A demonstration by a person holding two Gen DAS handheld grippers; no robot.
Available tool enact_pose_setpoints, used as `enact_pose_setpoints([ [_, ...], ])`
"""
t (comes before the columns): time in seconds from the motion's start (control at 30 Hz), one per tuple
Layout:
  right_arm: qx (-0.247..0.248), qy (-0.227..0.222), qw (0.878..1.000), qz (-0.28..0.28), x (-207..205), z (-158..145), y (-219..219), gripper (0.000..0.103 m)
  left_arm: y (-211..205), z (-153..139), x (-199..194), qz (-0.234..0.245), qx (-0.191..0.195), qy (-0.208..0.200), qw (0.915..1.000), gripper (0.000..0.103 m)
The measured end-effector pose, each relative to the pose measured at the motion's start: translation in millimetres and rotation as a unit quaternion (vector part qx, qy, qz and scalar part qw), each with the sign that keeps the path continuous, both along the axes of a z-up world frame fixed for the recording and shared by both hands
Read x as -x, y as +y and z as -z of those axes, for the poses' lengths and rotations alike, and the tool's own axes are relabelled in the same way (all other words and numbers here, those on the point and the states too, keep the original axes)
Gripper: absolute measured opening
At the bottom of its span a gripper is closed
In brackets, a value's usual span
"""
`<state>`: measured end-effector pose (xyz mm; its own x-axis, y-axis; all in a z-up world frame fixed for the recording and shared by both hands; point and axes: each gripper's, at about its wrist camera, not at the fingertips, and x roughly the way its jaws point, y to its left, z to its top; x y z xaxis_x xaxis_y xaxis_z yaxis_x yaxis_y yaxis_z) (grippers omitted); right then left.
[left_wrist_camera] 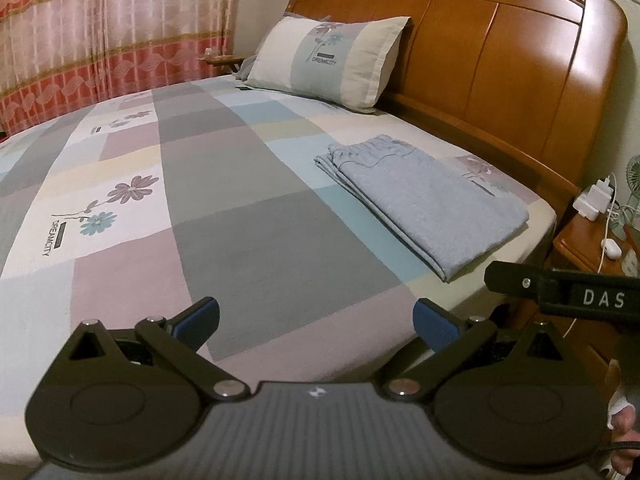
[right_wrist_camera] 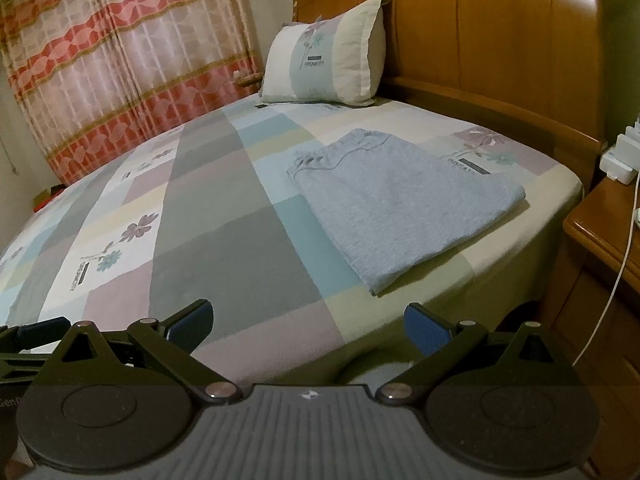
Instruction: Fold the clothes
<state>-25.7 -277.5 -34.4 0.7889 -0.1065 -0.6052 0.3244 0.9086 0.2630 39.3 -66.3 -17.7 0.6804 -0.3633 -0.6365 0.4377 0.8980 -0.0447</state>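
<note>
Lying folded on the patchwork-print bedsheet (left_wrist_camera: 248, 208), the pale blue knit garment (left_wrist_camera: 424, 204) forms a neat rectangle near the mattress's right edge, short of the carved wooden headboard (left_wrist_camera: 500, 60). Both tools hang back over the foot of the bed, well apart from it. The left gripper (left_wrist_camera: 316, 320) has its blue-padded fingers spread and empty; the right gripper (right_wrist_camera: 308, 320) is likewise spread, gripping nothing. The garment lies ahead and to the right of both, its long axis running diagonally from the near corner toward the headboard, so the right gripper is probably nearer. Only the left view shows the stacked fold layers along the garment's left edge, plus the white charger (left_wrist_camera: 592, 200) on the nightstand (left_wrist_camera: 592, 252).
</note>
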Motion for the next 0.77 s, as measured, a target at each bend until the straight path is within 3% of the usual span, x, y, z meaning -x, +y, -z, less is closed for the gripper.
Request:
enact_pose_setpoints([
  [0.77,-0.002,0.004,1.0,-0.005,0.4,1.5,1.8,0.103,0.3,1.1,0.0,-0.001,-0.001,-0.001,1.0,0.102],
])
